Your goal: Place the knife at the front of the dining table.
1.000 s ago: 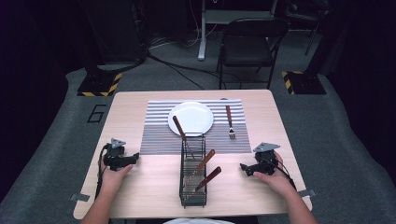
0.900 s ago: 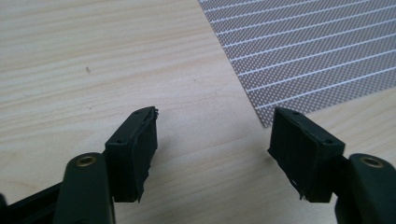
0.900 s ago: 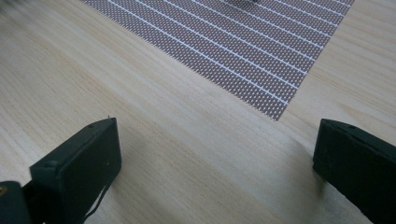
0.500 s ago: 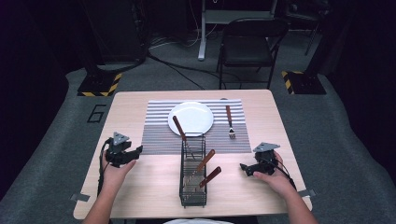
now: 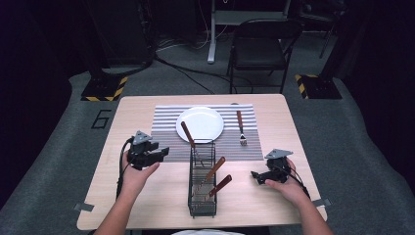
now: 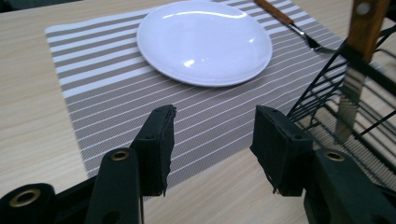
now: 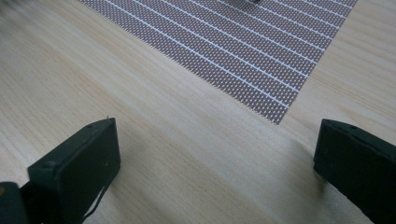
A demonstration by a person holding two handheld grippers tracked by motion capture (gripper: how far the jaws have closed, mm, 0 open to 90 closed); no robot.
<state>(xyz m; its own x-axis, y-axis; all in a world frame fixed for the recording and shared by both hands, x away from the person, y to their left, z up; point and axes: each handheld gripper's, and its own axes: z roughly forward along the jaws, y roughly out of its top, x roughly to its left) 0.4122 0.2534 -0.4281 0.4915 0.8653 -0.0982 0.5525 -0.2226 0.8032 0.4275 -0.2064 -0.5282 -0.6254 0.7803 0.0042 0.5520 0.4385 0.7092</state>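
Your left gripper (image 5: pixel 157 155) has just been closing its jaws to a middling gap, nothing between them, aimed toward the wire caddy (image 5: pixel 202 205). The nearest knife (image 5: pixel 188 135) leans in the caddy's far end, wooden handle up and tilted toward the plate (image 5: pixel 199 124) on the striped mat (image 5: pixel 164 122). Your right gripper (image 5: pixel 258 176) rests on the desk (image 5: pixel 147 205), jaws wide and empty.
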